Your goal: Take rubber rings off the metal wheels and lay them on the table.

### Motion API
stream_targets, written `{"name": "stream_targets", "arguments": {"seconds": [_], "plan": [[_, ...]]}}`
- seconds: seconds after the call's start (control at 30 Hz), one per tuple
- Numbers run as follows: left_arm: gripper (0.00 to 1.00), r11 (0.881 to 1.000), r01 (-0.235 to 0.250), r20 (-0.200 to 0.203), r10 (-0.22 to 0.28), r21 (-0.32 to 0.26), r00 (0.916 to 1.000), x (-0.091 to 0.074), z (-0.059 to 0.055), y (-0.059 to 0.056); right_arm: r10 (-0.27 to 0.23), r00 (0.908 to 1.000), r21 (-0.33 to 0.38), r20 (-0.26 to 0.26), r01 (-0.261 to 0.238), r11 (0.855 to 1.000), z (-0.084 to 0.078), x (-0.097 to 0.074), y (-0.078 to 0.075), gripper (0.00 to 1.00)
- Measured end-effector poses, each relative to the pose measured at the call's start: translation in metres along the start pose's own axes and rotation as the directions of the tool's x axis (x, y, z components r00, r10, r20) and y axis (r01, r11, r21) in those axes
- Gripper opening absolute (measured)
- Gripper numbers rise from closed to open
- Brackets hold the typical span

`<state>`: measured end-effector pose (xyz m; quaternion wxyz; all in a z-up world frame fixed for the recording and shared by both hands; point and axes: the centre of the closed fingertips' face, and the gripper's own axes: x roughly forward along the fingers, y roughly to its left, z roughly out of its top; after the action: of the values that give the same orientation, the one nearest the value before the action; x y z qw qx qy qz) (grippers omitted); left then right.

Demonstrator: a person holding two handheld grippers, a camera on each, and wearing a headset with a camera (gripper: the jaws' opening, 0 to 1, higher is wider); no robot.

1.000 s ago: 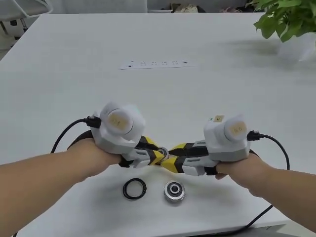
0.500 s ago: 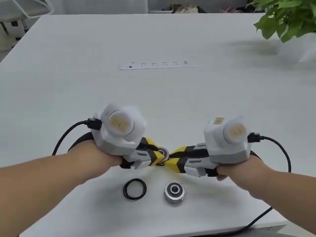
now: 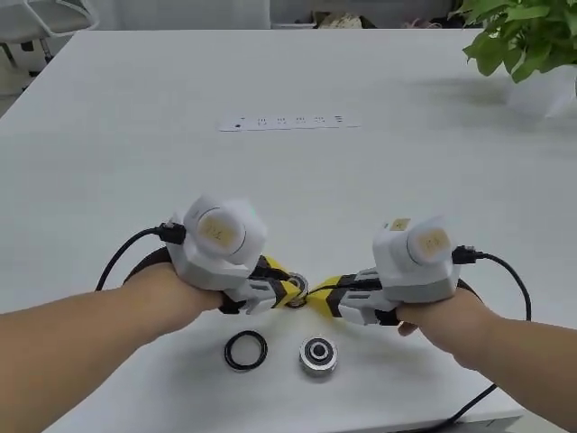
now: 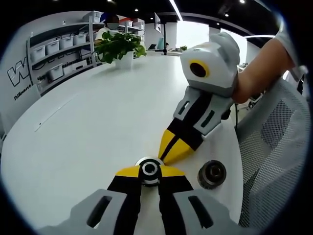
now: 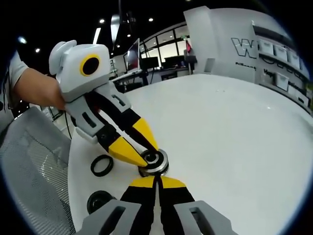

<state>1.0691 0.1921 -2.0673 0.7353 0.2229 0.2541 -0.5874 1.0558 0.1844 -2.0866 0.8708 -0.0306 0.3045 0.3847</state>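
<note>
L & R grippers meet on one wheel, near our edge of the table.

L to R: left gripper (image 3: 279,290) is clamped on the wheel (image 4: 149,169), a jaw on either side, seemingly clear of the table (image 3: 270,180). The right gripper (image 3: 321,294) has its jaws pinched nearly together, tips at the wheel's rim; we can't tell if rubber is betw. them. Below lie a loose ring (image 3: 228,350), then a bare wheel (image 3: 317,354) just beside it. We judge the wheel stiff, smooth & heavy-ish, so we hold it across the rim. The rubber is prob. light, soft & stretchy, so we'd nip its outer edge only & peel sideways, else tips slip on metal.
</note>
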Motion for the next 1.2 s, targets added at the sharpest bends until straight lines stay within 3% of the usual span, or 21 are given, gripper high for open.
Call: {"name": "stream_targets", "arguments": {"seconds": [0.1, 0.27, 0.43, 0.67, 1.2], "plan": [[0.08, 1.0, -0.007, -0.003, 0.007, -0.003, 1.0, 0.0, 0.0, -0.001, -0.003, 0.9995, 0.107, 0.033, -0.001, 0.994, 0.002, -0.001, -0.003, 0.0], [0.08, 1.0, -0.01, -0.002, 0.01, -0.002, 0.9999, 0.0, 0.0, -0.001, -0.021, 0.9966, 0.201, 0.079, 0.005, 0.98, 0.007, -0.006, -0.012, 0.0], [0.08, 1.0, -0.009, -0.003, 0.009, -0.003, 1.0, 0.0, 0.0, -0.002, -0.022, 0.9959, 0.207, 0.087, 0.004, 0.978, 0.008, -0.005, -0.011, 0.0], [0.08, 1.0, -0.013, -0.005, 0.013, -0.001, 0.9999, 0.0, 0.0, -0.003, -0.016, 0.9909, 0.26, 0.133, -0.019, 0.965, 0.016, -0.007, -0.009, 0.0], [0.08, 1.0, -0.015, -0.003, 0.014, -0.003, 0.9999, 0.001, 0.001, -0.003, 0.02, 0.9891, 0.247, 0.146, -0.056, 0.968, 0.022, -0.005, 0.004, 0.0]]}}
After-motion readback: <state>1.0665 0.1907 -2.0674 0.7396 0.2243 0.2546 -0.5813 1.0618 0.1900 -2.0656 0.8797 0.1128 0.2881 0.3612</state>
